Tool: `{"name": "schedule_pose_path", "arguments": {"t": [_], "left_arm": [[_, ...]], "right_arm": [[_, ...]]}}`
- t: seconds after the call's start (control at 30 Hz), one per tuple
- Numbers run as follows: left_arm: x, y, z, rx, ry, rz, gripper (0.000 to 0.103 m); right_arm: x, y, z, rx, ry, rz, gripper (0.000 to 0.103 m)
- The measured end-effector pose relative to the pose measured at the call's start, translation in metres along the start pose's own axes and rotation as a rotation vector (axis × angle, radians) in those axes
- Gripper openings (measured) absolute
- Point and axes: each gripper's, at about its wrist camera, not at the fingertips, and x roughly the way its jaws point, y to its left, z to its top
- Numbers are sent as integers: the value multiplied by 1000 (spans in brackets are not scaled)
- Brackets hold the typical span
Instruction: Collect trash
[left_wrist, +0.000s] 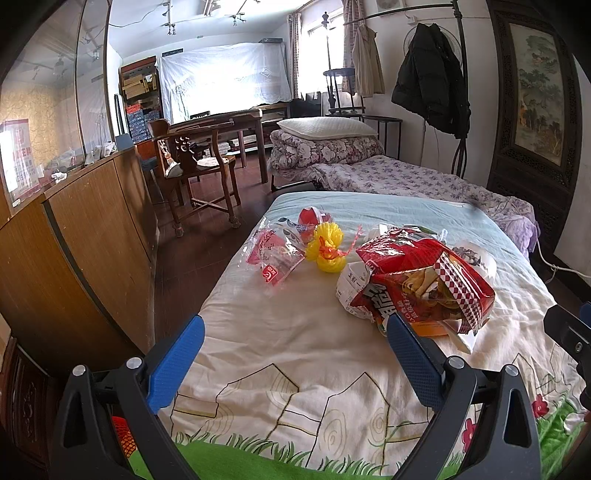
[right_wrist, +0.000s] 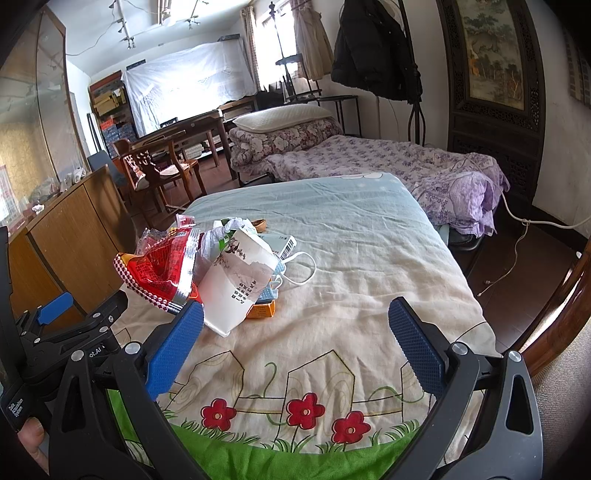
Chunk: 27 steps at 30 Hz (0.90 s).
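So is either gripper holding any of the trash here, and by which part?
Nothing is held. The left gripper and right gripper are both open above the bedspread, with only cloth between their fingers. The red snack bag lies untouched.

Wrappers (left_wrist: 421, 280) and a yellow net (left_wrist: 327, 249) litter the bed (left_wrist: 295, 343).

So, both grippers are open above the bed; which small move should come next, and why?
Probably ease the left gripper forward onto the red snack bag. Its right fingertip already reaches the bag's near edge, both grippers are open and empty, and the right gripper faces mostly bare bedsheet.
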Motion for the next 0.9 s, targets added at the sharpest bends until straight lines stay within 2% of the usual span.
{"name": "schedule_pose_path", "arguments": {"t": [0.63, 0.77, 0.9], "left_arm": [[0, 0, -1, 0, 1, -5, 97], [2, 6, 1, -27, 18, -48, 97], [5, 17, 3, -80, 39, -147, 97]], "right_arm": [[0, 0, 0, -4, 18, 3, 97], [10, 1, -1, -11, 42, 9, 97], [9, 3, -3, -3, 52, 22, 97]]}}
